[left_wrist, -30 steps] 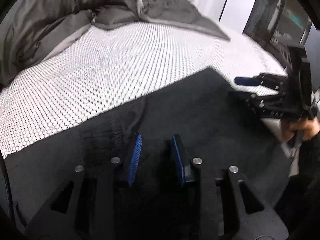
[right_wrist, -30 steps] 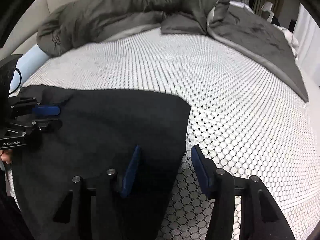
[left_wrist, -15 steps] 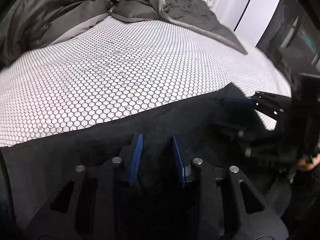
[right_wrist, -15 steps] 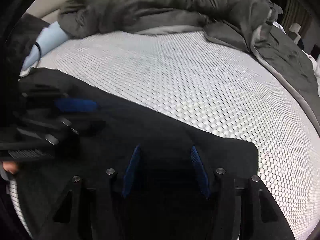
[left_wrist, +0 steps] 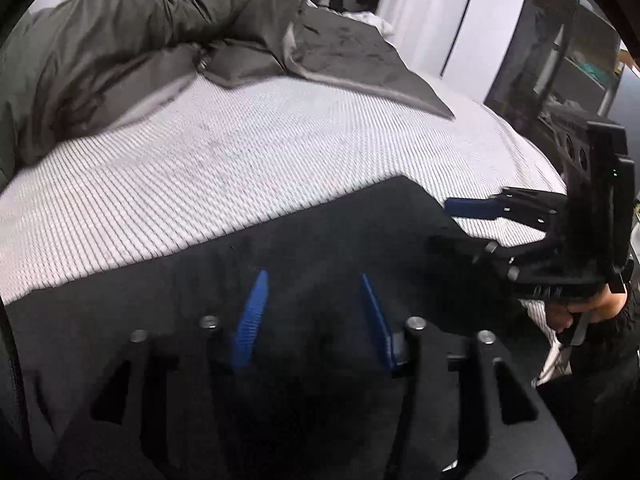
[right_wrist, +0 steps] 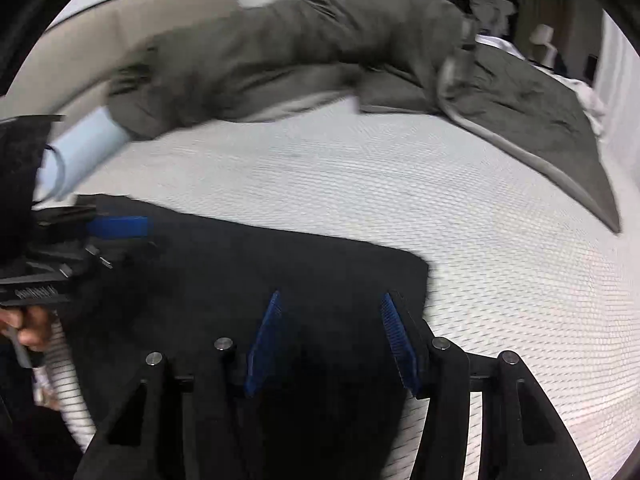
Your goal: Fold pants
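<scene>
Black pants lie flat at the near edge of a white honeycomb mattress, their far edge straight. My left gripper hovers over the dark cloth. Its jaws are opening and the blue pads press on nothing. In the right wrist view it shows at the left, above the pants' left end. My right gripper is open over the right corner of the pants, with cloth below it but not pinched. It also shows at the right of the left wrist view, held by a hand.
A rumpled grey-green duvet is heaped along the far side of the bed and runs down its right side. A pale blue roll lies at the far left. A beige headboard stands behind. A dark glass cabinet stands to the right.
The left gripper's pads have spread apart since half a second ago. Both cameras have pulled back and up from the pants, and more bare mattress shows beyond the cloth.
</scene>
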`<state>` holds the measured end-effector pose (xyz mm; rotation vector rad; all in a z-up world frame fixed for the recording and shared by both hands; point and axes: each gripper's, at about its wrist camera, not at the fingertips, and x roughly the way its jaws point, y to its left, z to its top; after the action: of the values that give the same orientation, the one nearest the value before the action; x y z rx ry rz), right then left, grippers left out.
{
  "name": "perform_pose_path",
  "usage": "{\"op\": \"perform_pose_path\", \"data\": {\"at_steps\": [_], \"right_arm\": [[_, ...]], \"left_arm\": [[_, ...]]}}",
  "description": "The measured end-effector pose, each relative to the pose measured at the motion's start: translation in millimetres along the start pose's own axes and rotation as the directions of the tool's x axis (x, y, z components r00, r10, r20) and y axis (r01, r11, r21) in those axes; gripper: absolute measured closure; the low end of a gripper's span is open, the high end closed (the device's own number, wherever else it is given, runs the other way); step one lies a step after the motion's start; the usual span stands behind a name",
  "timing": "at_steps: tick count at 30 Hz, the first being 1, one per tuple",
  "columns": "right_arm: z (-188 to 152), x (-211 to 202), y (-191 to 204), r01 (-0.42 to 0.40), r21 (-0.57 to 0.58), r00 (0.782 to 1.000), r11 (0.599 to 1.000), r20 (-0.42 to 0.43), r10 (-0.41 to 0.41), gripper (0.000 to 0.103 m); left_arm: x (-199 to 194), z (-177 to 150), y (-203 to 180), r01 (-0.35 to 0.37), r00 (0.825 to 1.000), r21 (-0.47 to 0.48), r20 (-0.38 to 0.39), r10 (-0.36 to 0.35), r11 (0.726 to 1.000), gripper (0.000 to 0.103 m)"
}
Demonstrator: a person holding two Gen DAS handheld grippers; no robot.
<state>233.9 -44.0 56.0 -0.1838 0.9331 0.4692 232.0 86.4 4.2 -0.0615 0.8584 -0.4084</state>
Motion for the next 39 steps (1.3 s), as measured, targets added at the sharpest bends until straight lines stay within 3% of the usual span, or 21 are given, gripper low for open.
{"op": "perform_pose_path", "data": {"at_steps": [2,4,11,15,17,20,22,25,28,30,32,35,36,39], "right_arm": [[-3.1,14.9,15.5,-0.017,-0.054,0.999,0.998,-0.041,0.015,0.049],[-11.7,36.3,25.7,0.021,-0.100,0.994,0.995,-0.106,-0.032,0.049],[-23.9,32.7,-10.7,0.189,-0.080,0.971,0.979,-0.131,-0.198,0.049],[-26.3,22.5,-37.8,0.147,0.005,0.983,0.989,-0.109,-0.146,0.049],[-23.8,11.9,-34.6,0.124,0.016,0.989,0.992,-0.081,-0.122,0.049],[-17.6,-6.4,-13.6,0.022,-0.006,0.999,1.000,-0.022,-0.022,0.049],[-16.0,-8.4,4.2,-0.052,-0.027,0.998,0.998,-0.021,0.051,0.049],[-22.8,6.5,27.0,-0.126,-0.056,0.990,0.990,-0.074,0.122,0.049],[-34.3,31.5,35.3,-0.055,-0.092,0.986,0.994,-0.163,0.040,0.049],[-38.1,26.8,32.7,-0.008,-0.136,0.987,0.991,-0.157,-0.013,0.050],[-44.1,17.3,21.3,0.091,-0.157,0.983,0.983,-0.146,-0.114,0.049],[-56.0,4.8,-5.1,0.124,-0.093,0.981,0.988,-0.138,-0.136,0.048],[-60.8,0.7,-14.2,0.133,-0.063,0.982,0.989,-0.127,-0.141,0.042],[-66.4,-5.5,-27.1,0.078,0.024,0.992,0.997,-0.099,-0.075,0.041]], "left_arm": [[13.3,-8.5,-0.7,-0.022,0.998,0.016,-0.052,0.023,1.000,0.057],[27.9,-15.3,2.2,-0.042,0.995,0.031,-0.085,0.045,0.999,0.059],[21.8,-23.7,14.0,-0.016,0.998,0.049,-0.057,0.018,0.999,0.068],[10.0,-26.7,8.7,-0.047,0.998,0.066,-0.038,0.049,0.997,0.068],[-9.2,-28.0,1.8,-0.047,0.999,0.061,-0.002,0.047,0.997,0.068],[-32.1,-38.9,-14.0,-0.003,1.000,0.085,0.028,0.000,0.996,0.064],[-32.6,-46.6,-25.2,0.001,1.000,0.117,0.010,-0.002,0.993,0.054],[-8.3,-54.9,-31.8,-0.018,0.997,0.141,-0.073,0.029,0.990,0.054],[-4.9,-61.5,-26.5,-0.008,0.996,0.169,-0.083,0.022,0.986,0.055],[-11.2,-65.4,-22.1,-0.003,0.997,0.156,-0.075,0.015,0.988,0.055],[-19.9,-71.6,-19.7,-0.009,0.998,0.161,-0.062,0.019,0.987,0.055],[-26.7,-79.5,-17.5,-0.036,0.997,0.165,-0.055,0.046,0.986,0.048],[-26.7,-79.7,-16.1,-0.040,0.997,0.166,-0.053,0.050,0.985,0.047],[-33.0,-73.7,-9.2,-0.045,0.998,0.140,-0.033,0.050,0.989,0.048]]}}
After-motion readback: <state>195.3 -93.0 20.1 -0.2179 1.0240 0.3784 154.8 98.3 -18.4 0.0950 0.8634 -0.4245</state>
